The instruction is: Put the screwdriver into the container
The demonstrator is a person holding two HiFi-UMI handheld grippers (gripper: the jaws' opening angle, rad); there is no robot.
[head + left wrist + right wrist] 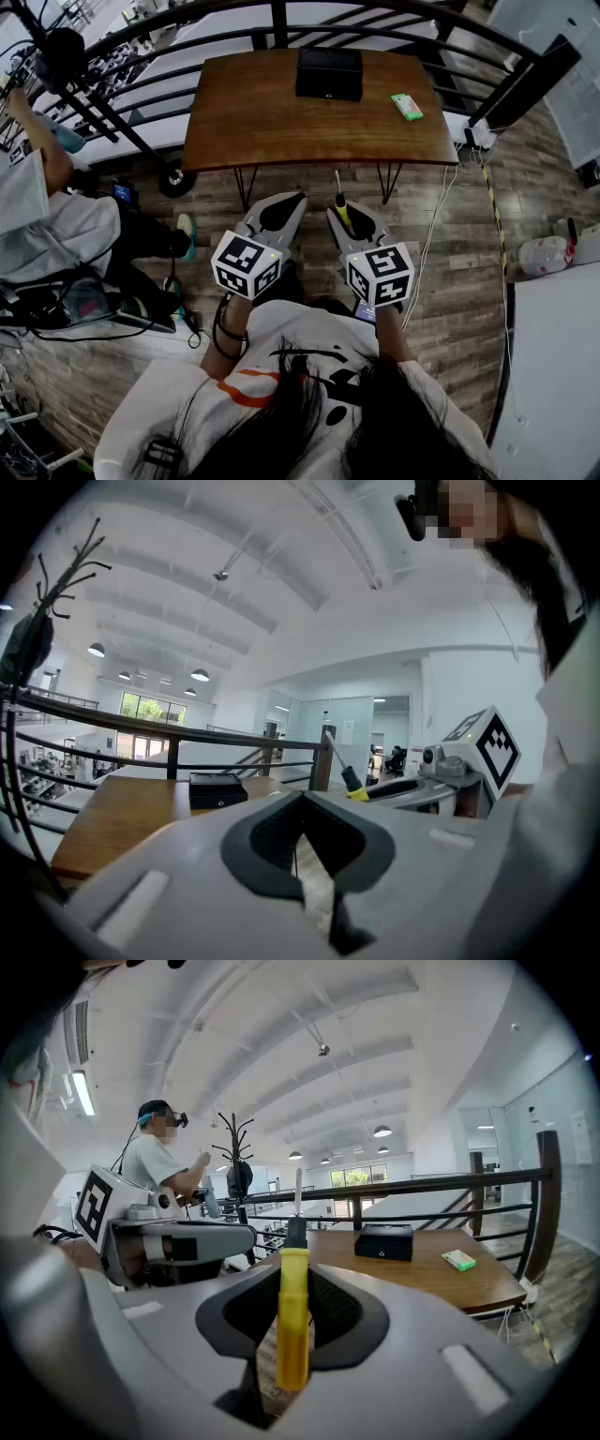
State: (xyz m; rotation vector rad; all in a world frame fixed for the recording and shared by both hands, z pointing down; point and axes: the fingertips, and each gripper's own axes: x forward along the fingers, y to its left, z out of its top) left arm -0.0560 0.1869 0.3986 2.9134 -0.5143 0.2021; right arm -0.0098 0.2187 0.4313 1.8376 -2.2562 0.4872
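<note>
The right gripper (292, 1283) has its jaws pressed on the screwdriver (342, 212). The yellow handle sits right in the middle between the two jaws, and they pinch it from both sides. The black part and the thin metal rod stick out past the tips of the jaws. The rod points toward the tabletop (262, 122).

The screwdriver is not over the tabletop. It is held in the air over the wood floor (450, 253), in front of the near edge of the tabletop.

The container (329, 72) is a black box. It sits at the far side of the tabletop, near the middle, well apart from the screwdriver. A small green thing (407, 106) lies on the tabletop to the right of the container.

The left gripper (302, 803) is just beside the right one. Its jaws are pressed together with nothing between them.

A dark railing (225, 23) bends around the far side of the tabletop. Another person (37, 216) sits off to the left.
</note>
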